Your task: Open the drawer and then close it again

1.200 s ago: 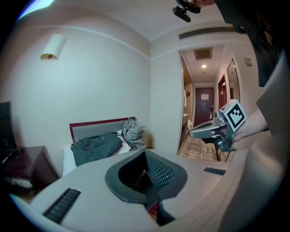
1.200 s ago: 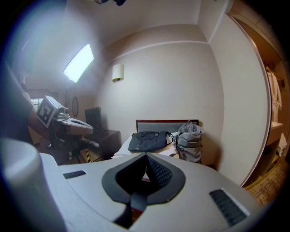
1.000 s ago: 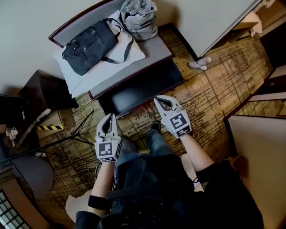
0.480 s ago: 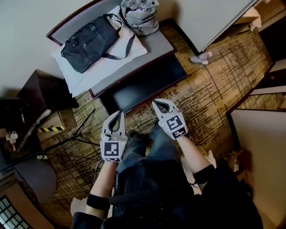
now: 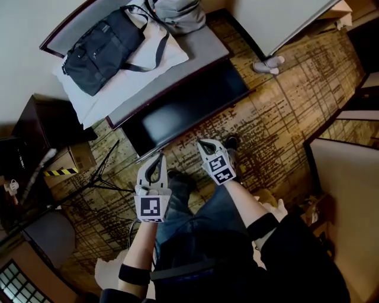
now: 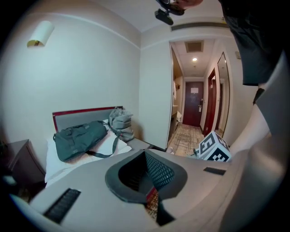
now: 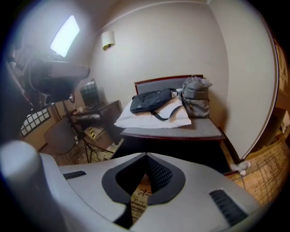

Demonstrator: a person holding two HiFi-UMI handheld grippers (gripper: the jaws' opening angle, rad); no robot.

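Covering the whole floor: brown crosshatched carpet [image 5: 284, 118]. Standing against the pale wall: low bench [image 5: 201, 59] with grey top and dark red frame. Filling the space under that top and facing the person: drawer [image 5: 183, 109], showing a dark glossy front, seemingly pushed in flush, though the steep head view is leaving this uncertain. Sitting to the bench's left in the head view: dark side table [image 5: 41, 124]. Lying on the bench top: white pillow [image 5: 89, 100], carrying a dark duffel bag [image 5: 95, 50] with its strap trailing. Slumping just beside these at the far end of the bench: grey backpack [image 5: 177, 12]. Resting on the carpet near the side table: cardboard box [image 5: 71, 163] with yellow-and-black tape. Hovering over the carpet, short of the drawer front and touching nothing: left gripper [image 5: 159, 158] and right gripper [image 5: 202, 143], side by side above the person's legs, each keeping its jaws pressed together with nothing between them. Lying by the wall corner beyond the bench: pale slippers [image 5: 267, 63].
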